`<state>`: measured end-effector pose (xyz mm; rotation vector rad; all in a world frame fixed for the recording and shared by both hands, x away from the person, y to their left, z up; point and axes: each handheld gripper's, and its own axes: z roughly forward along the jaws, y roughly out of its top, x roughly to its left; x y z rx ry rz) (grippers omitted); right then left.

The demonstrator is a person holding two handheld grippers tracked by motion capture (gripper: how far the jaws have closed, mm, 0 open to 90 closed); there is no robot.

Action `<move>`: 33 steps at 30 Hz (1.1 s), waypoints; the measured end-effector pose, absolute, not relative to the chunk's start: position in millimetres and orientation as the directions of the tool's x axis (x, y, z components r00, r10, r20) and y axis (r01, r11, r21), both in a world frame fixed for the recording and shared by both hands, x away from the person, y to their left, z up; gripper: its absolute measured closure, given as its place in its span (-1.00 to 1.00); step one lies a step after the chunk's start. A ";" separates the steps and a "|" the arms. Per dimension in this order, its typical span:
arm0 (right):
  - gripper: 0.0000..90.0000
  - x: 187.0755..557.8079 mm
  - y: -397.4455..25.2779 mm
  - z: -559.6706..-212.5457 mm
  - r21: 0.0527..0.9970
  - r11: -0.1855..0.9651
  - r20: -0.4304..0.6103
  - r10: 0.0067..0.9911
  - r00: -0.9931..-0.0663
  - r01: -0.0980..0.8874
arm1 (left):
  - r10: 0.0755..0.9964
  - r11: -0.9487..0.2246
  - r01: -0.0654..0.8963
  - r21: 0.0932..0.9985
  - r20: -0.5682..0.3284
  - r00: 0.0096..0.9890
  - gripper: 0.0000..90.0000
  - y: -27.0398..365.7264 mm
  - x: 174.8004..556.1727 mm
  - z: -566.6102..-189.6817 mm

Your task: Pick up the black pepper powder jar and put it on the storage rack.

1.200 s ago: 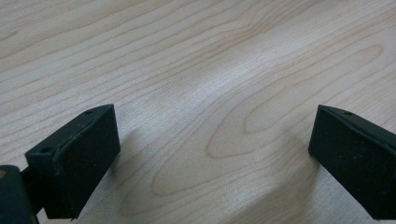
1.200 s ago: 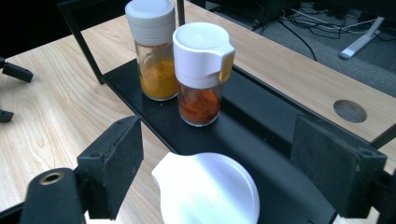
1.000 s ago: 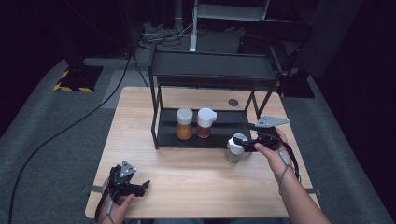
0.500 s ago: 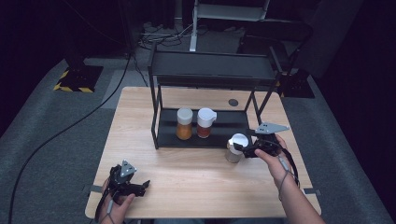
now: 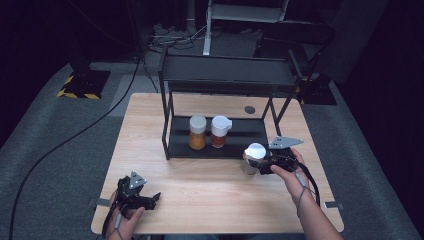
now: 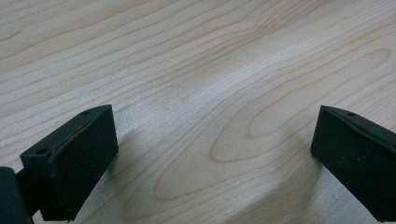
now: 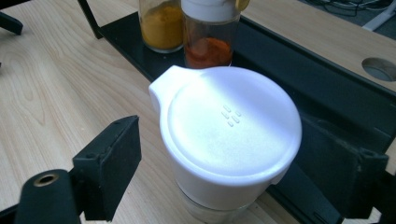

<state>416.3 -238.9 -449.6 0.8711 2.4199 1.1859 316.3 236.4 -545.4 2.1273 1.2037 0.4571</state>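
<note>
A glass jar with a white flip lid (image 5: 255, 152) stands on the wooden table (image 5: 210, 185) just in front of the black rack's lower shelf (image 5: 250, 132). My right gripper (image 5: 261, 164) comes at it from the right with its jaws on either side. In the right gripper view a strip of wood shows between the left jaw and the jar (image 7: 229, 130), so the right gripper (image 7: 224, 179) is open around it. My left gripper (image 5: 152, 197) rests at the table's front left. Its jaws are wide apart over bare wood, so the left gripper (image 6: 210, 158) is open.
Two spice jars stand side by side on the lower shelf, one with orange powder (image 5: 197, 132) and one with red (image 5: 220, 131). The rack's top shelf (image 5: 227, 72) overhangs them. A round cable hole (image 5: 249, 109) lies behind the rack.
My right hand and gripper have slid slightly toward the table's front beside the jar. The jar and the left gripper have stayed put.
</note>
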 end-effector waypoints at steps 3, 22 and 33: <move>-0.65 417.7 -237.1 -451.9 0.786 0.479 -0.012 0.643 -0.766 0.390 | 0.855 -0.373 0.630 0.681 -0.013 0.519 -0.99 236.4 316.3 -545.5; -0.34 426.0 -231.8 -460.7 0.761 0.508 -0.020 0.639 -0.769 0.403 | 0.854 -0.373 0.630 0.681 -0.013 0.519 -0.99 236.4 316.3 -545.5; -0.34 425.2 -231.8 -460.3 0.763 0.510 -0.023 0.636 -0.771 0.397 | 0.854 -0.373 0.631 0.681 -0.013 0.519 -0.99 236.4 316.3 -545.5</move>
